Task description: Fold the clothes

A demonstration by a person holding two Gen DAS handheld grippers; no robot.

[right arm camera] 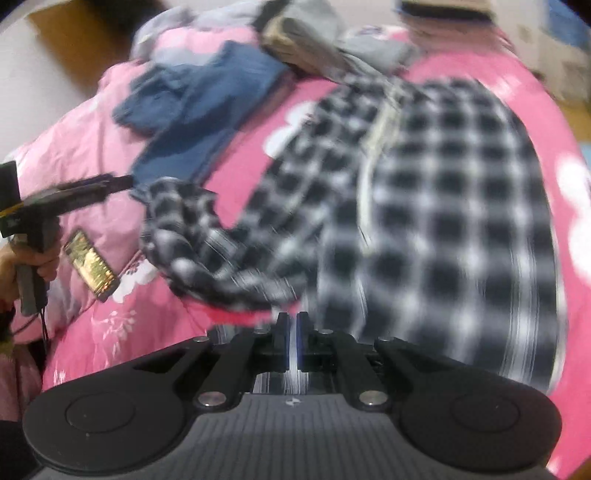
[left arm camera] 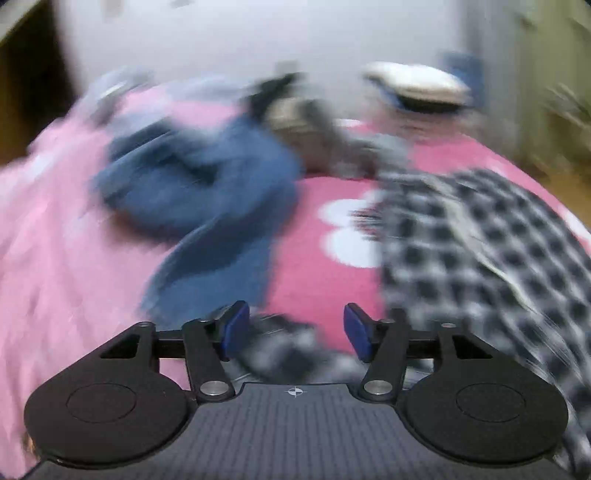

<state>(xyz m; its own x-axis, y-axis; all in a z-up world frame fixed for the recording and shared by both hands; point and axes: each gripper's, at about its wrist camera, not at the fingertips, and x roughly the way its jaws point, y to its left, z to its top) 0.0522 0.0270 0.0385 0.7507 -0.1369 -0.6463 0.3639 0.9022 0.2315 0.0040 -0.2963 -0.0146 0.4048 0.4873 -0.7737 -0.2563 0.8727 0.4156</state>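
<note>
A black-and-white plaid shirt [right arm camera: 443, 192] lies spread over the pink bedspread [right arm camera: 122, 325], one sleeve bunched to the left. My right gripper [right arm camera: 293, 339] is shut on the shirt's near edge, and a sliver of fabric shows between the blue pads. In the left wrist view the same plaid shirt [left arm camera: 480, 258] covers the right side. My left gripper [left arm camera: 295, 332] hangs open over a blurred fold of plaid cloth, touching nothing that I can make out. From the right wrist view, the left gripper [right arm camera: 123, 181] appears at the left, held by a hand [right arm camera: 37, 258]. Both views are motion-blurred.
Blue jeans [left arm camera: 207, 192] lie crumpled at the back left of the bed. Behind them sits a heap of grey and khaki clothes [right arm camera: 303, 33]. A phone [right arm camera: 90, 264] rests on the bedspread near the hand. A pillow [left arm camera: 417, 85] is at the far end.
</note>
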